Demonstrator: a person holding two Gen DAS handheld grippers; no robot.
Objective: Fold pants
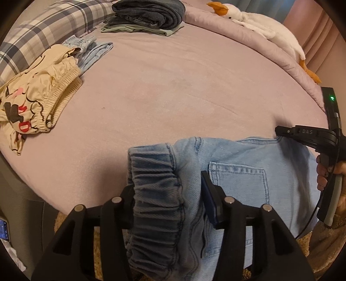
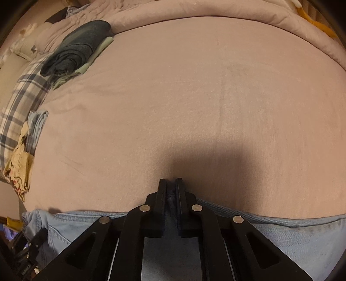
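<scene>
Denim fills the bottom of both my views, and much of it is cut off: the light blue pants (image 1: 248, 173) run out of frame below my left gripper (image 1: 168, 194), so I can't see the legs at all. My left gripper is clamped on the bunched elastic waistband (image 1: 155, 194) — the gathered cloth sits thick between the two fingers and hides the left pad. To its right, a back pocket (image 1: 240, 183) lies face up. Further right, my right gripper (image 1: 281, 130) pinches the far edge of the pants; a hand (image 1: 326, 173) on its handle is half cropped. From the right wrist, that gripper (image 2: 172, 183) is closed tight on a thin fold of denim, its own shadow darkening the pink bedsheet (image 2: 194, 97) just ahead. Well ahead and left sits a folded stack (image 1: 147, 17) — dark jeans on a green garment. No containers here.
</scene>
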